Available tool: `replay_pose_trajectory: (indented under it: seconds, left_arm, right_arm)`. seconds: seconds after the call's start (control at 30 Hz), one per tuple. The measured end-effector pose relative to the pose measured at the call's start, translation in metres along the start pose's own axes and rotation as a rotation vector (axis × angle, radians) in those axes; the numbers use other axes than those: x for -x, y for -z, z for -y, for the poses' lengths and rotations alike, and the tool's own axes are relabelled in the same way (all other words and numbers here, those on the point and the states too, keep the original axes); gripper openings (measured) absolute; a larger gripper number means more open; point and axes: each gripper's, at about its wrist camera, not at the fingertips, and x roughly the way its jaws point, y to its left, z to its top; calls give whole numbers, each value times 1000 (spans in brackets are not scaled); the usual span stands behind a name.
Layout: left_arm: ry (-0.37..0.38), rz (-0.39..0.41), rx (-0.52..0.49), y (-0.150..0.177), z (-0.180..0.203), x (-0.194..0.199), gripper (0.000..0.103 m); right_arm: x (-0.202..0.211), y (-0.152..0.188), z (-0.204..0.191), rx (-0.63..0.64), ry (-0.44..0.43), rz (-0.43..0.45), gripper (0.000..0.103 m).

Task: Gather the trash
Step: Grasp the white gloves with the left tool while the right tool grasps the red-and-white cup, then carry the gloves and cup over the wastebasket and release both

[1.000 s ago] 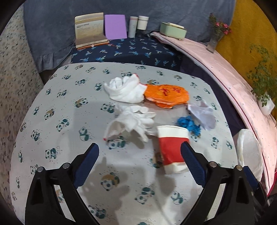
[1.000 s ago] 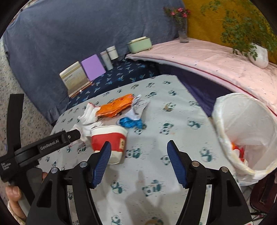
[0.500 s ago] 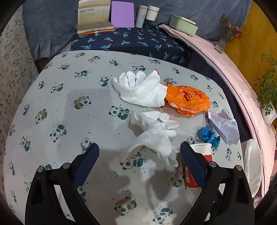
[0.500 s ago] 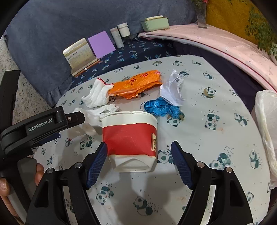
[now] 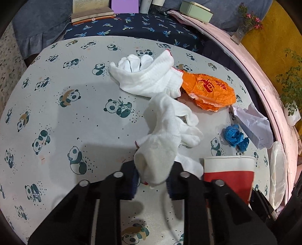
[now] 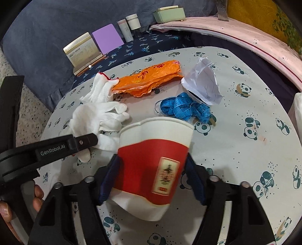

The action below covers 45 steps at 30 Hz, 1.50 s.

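My left gripper [image 5: 152,181] is shut on the cuff of a white cotton glove [image 5: 166,135], whose fingers still lie on the panda tablecloth [image 5: 75,116]; it also shows in the right wrist view [image 6: 98,118]. My right gripper [image 6: 152,174] is shut on a red and white paper cup [image 6: 152,162], also seen in the left wrist view [image 5: 229,175]. A second white glove [image 5: 147,77], an orange wrapper [image 5: 209,90], crumpled white paper [image 5: 253,126] and a blue measuring tape [image 5: 234,135] lie beyond.
A white trash bag [image 5: 277,169] hangs at the table's right edge. Books [image 5: 90,9], a purple pad [image 6: 107,38], two jars [image 6: 130,26] and a green box [image 5: 196,9] stand on the dark cloth behind. A pink shelf [image 5: 264,83] runs along the right.
Both grippers moved forward and closed. The left one closed on the glove's cuff and raised it. The right one closed on the paper cup.
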Motion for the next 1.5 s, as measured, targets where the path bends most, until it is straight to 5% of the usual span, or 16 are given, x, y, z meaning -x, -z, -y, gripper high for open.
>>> replay_pose_trajectory:
  seconds: [0.17,0.47,0.8,1.5]
  left_arm:
    - [-5,34,-18,3,8,13,12]
    - [27,111,-76,11,42,60,11]
    - [69,173,-206,35,123,105,11]
    - [179,128,-532,108,324,101,11]
  right_arm:
    - [11,0,-1,3,-30,18,25]
    - [61,0,14,-30,-44,112,25]
    - [135,1,56,-87,-16,248,25]
    - [236,46,233,-339,160,412,25]
